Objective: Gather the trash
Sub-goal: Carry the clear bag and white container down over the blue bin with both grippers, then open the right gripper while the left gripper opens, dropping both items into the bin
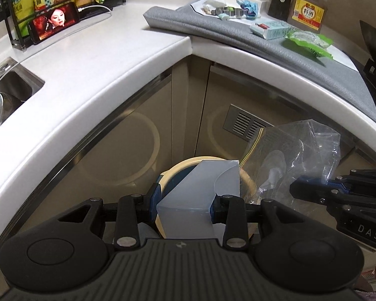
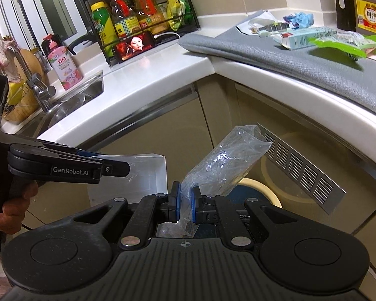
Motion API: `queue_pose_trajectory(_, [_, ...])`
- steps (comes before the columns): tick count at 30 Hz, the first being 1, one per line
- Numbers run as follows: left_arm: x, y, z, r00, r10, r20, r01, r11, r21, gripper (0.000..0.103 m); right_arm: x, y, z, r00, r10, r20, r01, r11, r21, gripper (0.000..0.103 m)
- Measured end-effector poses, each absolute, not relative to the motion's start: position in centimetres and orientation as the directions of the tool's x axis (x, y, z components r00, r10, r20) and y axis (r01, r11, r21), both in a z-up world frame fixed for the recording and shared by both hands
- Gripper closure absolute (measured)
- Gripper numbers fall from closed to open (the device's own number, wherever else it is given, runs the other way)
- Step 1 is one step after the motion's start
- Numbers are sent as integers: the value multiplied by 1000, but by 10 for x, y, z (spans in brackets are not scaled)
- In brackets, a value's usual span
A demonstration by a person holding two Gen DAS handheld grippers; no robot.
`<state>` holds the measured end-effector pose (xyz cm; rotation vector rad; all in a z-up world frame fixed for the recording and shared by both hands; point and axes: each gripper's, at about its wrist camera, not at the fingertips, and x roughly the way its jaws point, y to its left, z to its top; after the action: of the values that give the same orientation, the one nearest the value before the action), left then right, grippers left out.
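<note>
Left gripper [image 1: 185,209] pinched a white box [image 1: 195,195], right gripper [image 2: 185,200] a clear bag [image 2: 225,160], above the bin [image 1: 185,168]; the limp bag risked drifting wide

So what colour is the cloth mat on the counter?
Grey woven cloth mat, seen best in the left wrist view.

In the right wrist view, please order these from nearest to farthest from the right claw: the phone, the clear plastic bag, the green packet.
1. clear plastic bag: clamped in the right claw.
2. green packet: right, on the gray mat.
3. phone: far left, against the rack.
</note>
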<state>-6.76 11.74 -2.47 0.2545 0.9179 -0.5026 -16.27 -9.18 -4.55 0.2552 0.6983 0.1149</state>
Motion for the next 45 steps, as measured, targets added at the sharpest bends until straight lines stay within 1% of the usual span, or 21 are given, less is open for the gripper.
queue_pose_trajectory(14, [-46, 99, -54, 450, -270, -851, 528, 849, 9, 63, -136, -92, -75, 697, 186, -693, -6, 967, 253, 94])
queue_pose_trajectory(31, [-29, 80, -86, 393, -233, -890, 543, 840, 20, 63, -106, -92, -102, 631, 194, -751, 2, 968, 252, 94])
queue_pose_trajectory(45, [0, 64, -136, 276, -178, -945, 541, 841, -1, 63, -71, -107, -142, 566, 192, -802, 71, 958, 279, 94])
